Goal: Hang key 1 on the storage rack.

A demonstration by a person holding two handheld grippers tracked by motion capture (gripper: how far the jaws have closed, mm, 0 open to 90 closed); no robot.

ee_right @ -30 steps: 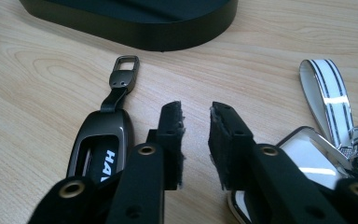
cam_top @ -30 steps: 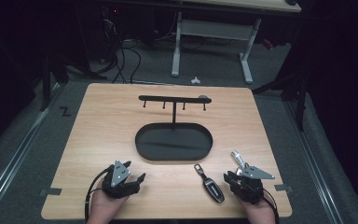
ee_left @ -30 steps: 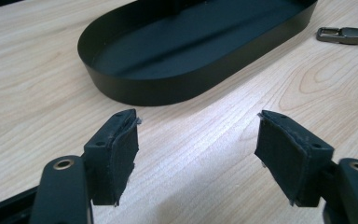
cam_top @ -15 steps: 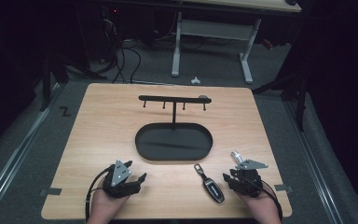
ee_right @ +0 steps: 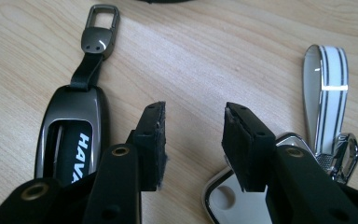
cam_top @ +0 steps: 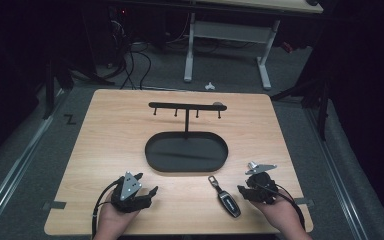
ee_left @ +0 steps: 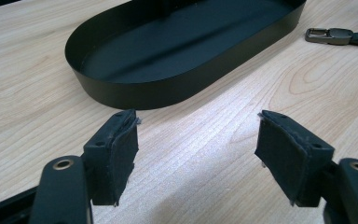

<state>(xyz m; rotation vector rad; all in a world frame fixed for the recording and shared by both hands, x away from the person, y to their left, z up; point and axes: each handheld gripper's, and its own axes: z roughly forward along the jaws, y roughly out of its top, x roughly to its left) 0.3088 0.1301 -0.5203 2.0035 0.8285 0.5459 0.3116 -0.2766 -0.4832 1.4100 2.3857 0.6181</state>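
Observation:
A dark key fob point(ee_right: 72, 140) with a metal clasp point(ee_right: 100, 28) lies on the wooden table point(cam_top: 120, 140), just left of my right gripper point(ee_right: 193, 112). A white and chrome key fob point(ee_right: 221, 203) with a striped strap point(ee_right: 326, 93) lies partly under that gripper's right jaw. The right jaws have just been opening and hold nothing; bare wood shows between them. In the high view the dark key fob point(cam_top: 227, 197) sits between my right gripper point(cam_top: 247, 184) and my left gripper point(cam_top: 147, 184). My left gripper point(ee_left: 198, 123) stands open over bare wood, facing the black oval tray point(ee_left: 135, 93).
The black oval tray point(cam_top: 152, 162) sits mid-table, with a black hook rack point(cam_top: 186, 106) rising from its far side. The clasp of the dark key fob point(ee_left: 328, 35) lies right of the tray. A desk frame and cables stand on the floor beyond the table.
My right gripper has risen a little and shifted slightly away from the front edge, and its jaws stand wider apart. The left gripper and the dark key fob have not moved.

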